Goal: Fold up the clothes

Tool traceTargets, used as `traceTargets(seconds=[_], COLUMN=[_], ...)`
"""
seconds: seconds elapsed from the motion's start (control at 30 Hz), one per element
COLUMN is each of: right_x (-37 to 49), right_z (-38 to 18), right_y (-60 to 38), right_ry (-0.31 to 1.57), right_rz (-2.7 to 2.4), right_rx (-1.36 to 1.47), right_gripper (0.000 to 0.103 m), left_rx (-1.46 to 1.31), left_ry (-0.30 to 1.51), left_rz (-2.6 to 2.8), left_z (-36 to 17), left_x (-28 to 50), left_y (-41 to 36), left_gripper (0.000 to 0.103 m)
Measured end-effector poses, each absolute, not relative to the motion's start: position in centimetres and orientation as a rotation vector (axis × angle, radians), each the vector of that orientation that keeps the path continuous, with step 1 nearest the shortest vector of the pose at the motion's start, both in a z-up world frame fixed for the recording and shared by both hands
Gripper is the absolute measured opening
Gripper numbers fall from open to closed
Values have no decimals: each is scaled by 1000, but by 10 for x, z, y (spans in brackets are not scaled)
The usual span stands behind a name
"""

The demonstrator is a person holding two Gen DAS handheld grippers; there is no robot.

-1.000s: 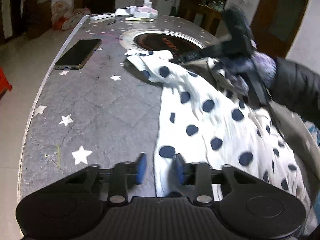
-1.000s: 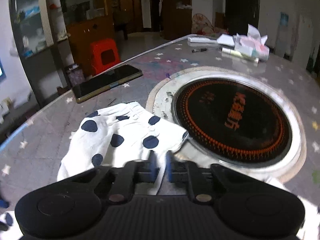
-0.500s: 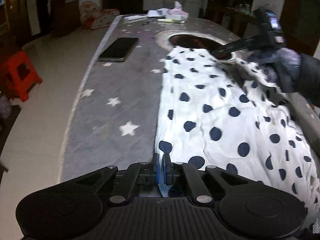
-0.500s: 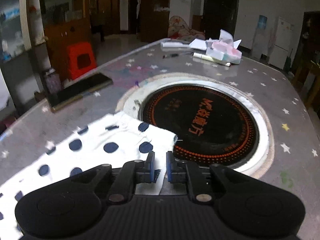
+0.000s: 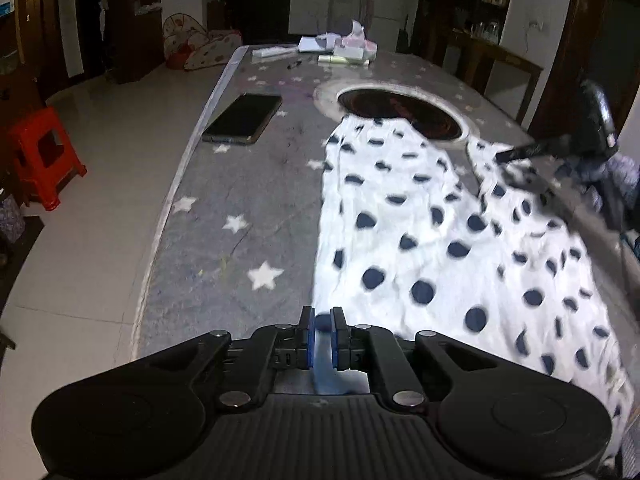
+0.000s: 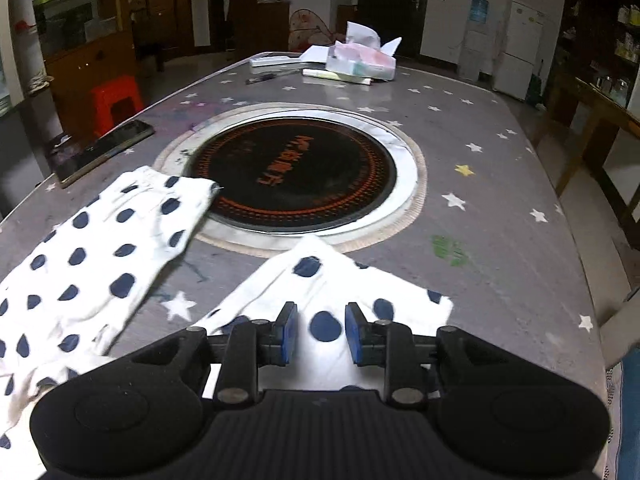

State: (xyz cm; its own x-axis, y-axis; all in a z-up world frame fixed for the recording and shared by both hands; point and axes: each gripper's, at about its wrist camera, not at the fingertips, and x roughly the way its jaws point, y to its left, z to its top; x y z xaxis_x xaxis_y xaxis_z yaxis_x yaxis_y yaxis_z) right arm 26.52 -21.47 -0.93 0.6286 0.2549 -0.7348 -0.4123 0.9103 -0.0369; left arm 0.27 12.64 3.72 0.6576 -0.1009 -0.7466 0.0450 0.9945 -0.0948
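White trousers with dark blue dots (image 5: 432, 232) lie spread on the grey star-patterned table, the two legs reaching toward the round hob. My left gripper (image 5: 322, 338) is shut on the near edge of the trousers. My right gripper (image 6: 321, 334) is open, its jaws standing over the end of one trouser leg (image 6: 332, 288), with nothing held. The other leg (image 6: 120, 236) lies to the left, its end on the hob rim. The right gripper also shows in the left wrist view (image 5: 504, 156) at the far leg's end.
A round black hob (image 6: 292, 172) with a metal rim is set in the table's middle. A phone (image 5: 244, 118) lies near the left edge. A tissue box (image 6: 360, 62), papers and pens sit at the far end. A red stool (image 5: 40, 152) stands on the floor.
My right gripper let go of the leg on the hob and opened, drawing back over the other leg's end. My left gripper stayed shut on the trousers and pulled them flatter.
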Motion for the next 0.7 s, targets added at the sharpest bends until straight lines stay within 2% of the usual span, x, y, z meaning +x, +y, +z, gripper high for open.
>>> traceTargets(seconds=[0.07,0.5,0.6,0.7], right_x=[271,301,288,275], right_z=[-13,-21,-15,-13], right_y=[-216,-230,-230,-232], right_ry=[795,735,750,770], right_rz=[366,256,311,357], right_rx=[-207,-179,-167,-167], right_gripper=[35,36,45,46], left_rx=[-73,-84,-77,-78], left_ry=[842,842,810,792], left_rz=[-108,-180,-198,-211], left_z=[39,22,20,16], left_x=[10,131,156,185], left_y=[119,83,74,67], left_gripper=[9,9,9,9])
